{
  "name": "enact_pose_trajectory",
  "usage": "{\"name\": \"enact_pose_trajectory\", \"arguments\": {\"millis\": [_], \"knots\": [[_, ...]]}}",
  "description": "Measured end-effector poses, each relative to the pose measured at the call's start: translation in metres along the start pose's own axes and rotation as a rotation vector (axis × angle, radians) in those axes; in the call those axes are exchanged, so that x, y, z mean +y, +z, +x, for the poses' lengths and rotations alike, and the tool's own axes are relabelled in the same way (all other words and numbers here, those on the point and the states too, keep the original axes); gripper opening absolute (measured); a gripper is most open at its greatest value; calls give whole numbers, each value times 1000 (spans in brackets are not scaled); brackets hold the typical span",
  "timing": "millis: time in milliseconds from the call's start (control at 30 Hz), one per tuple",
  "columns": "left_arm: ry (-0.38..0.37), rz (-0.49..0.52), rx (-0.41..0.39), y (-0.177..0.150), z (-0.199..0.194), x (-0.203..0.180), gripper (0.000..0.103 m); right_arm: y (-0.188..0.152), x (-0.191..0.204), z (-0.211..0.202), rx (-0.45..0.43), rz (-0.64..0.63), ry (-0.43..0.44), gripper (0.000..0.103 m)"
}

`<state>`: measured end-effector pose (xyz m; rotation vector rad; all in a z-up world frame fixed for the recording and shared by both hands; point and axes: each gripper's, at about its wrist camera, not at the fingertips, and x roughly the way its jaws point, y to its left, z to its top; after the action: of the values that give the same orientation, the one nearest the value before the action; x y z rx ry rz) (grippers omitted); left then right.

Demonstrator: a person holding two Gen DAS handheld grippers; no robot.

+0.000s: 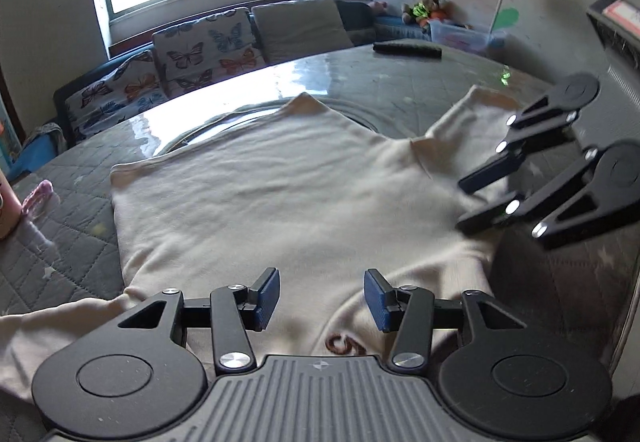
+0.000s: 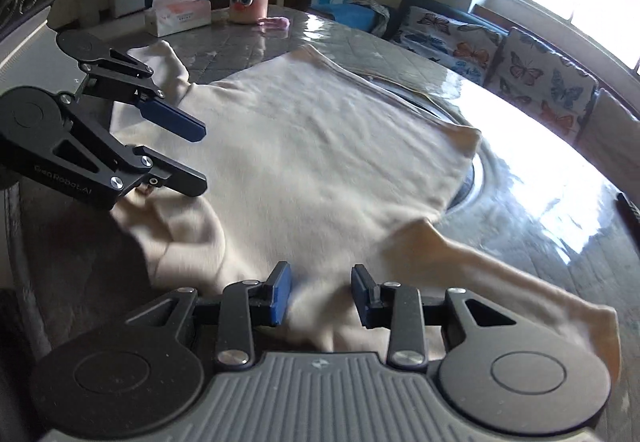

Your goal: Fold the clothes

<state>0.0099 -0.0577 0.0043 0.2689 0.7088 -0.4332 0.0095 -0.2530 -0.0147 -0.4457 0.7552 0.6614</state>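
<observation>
Lying spread flat on the round glossy grey bench (image 1: 400,82) is a cream long-sleeved cotton top (image 1: 280,182), the landmark here. The left tool (image 1: 322,296) is hovering over the top's collar edge, its blue-padded fingers (image 1: 266,298) apart and gripping nothing. The right tool (image 2: 320,296) is hanging over the neighbouring shoulder and sleeve, its fingers likewise spread, empty.
</observation>
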Motion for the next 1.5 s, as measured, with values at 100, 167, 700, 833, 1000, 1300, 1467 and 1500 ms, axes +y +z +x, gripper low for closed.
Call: {"name": "enact_pose_trajectory", "arguments": {"millis": [100,167,700,833,1000,1300,1467,1500], "knots": [[6,-20,-21,5,-2,-1,50,-5,-2,-15,-20,18,-4,33],[-2,-39,-41,12,-2,-2,50,-5,-4,-17,-37,30,-2,33],[-92,46,-40,21,24,-54,50,-41,-66,-38,-38,295,-133,35],[-87,43,-41,23,25,-52,50,-57,-105,-37,-38,422,-251,35],[-86,43,-39,24,28,-52,50,-70,-136,-31,-52,520,-324,35],[-81,44,-26,24,33,-55,50,-94,-193,-20,-77,696,-455,34],[-82,46,-30,25,33,-56,53,-93,-192,-21,-80,702,-482,10],[-82,46,-31,25,33,-56,53,-93,-192,-24,-83,709,-487,10]]}}
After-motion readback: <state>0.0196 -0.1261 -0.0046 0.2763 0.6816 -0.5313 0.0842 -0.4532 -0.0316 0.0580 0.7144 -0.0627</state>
